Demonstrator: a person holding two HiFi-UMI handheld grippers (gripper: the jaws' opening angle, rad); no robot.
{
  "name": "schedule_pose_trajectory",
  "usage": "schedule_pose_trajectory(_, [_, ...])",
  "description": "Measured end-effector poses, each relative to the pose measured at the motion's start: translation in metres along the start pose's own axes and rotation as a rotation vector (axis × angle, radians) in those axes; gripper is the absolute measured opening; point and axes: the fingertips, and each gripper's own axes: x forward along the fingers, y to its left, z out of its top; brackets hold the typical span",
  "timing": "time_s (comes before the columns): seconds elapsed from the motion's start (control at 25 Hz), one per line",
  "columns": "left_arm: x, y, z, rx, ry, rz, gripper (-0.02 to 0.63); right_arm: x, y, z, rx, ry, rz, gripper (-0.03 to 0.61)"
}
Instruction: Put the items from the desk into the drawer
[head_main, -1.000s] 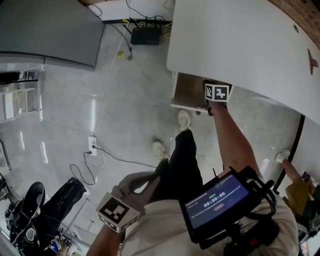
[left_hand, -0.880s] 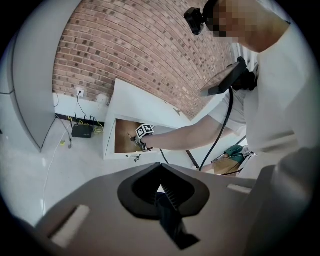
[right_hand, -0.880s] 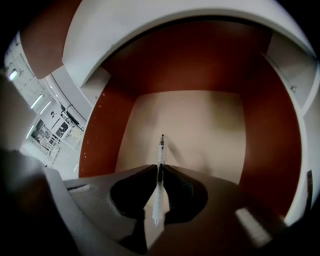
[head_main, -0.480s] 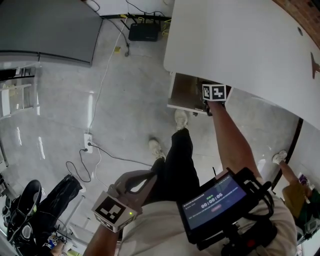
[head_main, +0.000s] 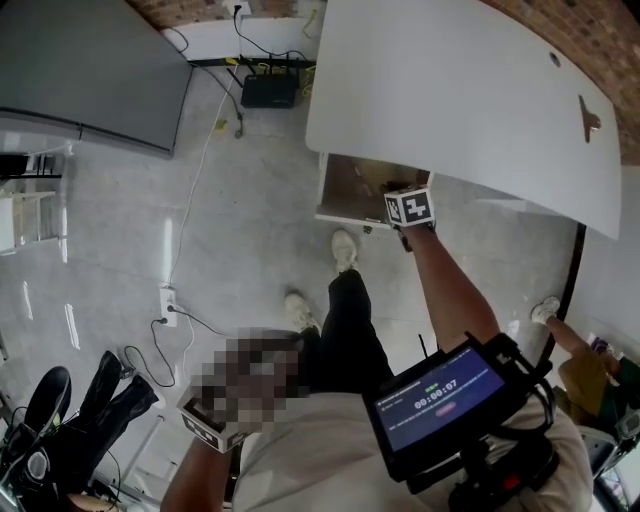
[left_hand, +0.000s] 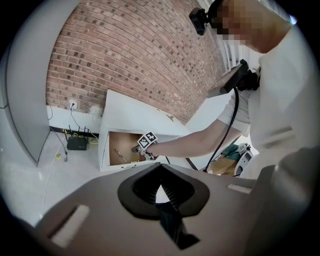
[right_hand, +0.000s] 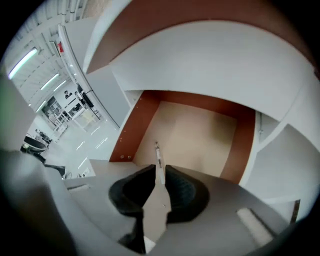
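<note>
between the right tongs (right_hand: 158, 172), pen (right_hand: 157, 151) over drawer (right_hand: 202, 134)

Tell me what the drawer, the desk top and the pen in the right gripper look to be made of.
Drawer: wood-look board with a matt tan floor and red-brown walls, likely laminate. Desk top: smooth plain white with no grain, probably laminate or painted board. Pen, held in the right gripper: pale slim barrel, likely plastic, but too small to be sure.

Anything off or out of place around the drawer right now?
Nothing stands out. The drawer is open under the desk, the right tongs hold a thin pen over it, and the left tongs are shut and empty.
</note>
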Motion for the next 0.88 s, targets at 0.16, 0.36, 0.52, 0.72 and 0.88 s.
schedule_pose_trajectory(0.16, [-0.023,-0.007,0.001,0.042,-0.035,-0.016,0.008,-0.041,0.026,-0.001,-0.029,-0.025,-0.005,0.06])
schedule_pose_trajectory(0.36, [-0.055,-0.013,0.007,0.045,-0.121,0.01,0.008,-0.108,0.06,-0.005,-0.053,-0.073,0.012,0.049])
schedule_pose_trajectory(0.52, [-0.075,-0.021,0.009,0.081,-0.161,0.009,0.008,-0.163,0.09,-0.001,-0.066,-0.117,0.035,0.037])
schedule_pose_trajectory(0.72, [-0.09,-0.039,0.003,0.143,-0.184,0.009,0.008,-0.234,0.134,-0.001,-0.07,-0.201,0.078,0.003])
schedule_pose_trajectory(0.88, [-0.103,-0.051,-0.002,0.171,-0.198,0.017,0.008,-0.283,0.175,-0.012,-0.084,-0.237,0.127,0.003])
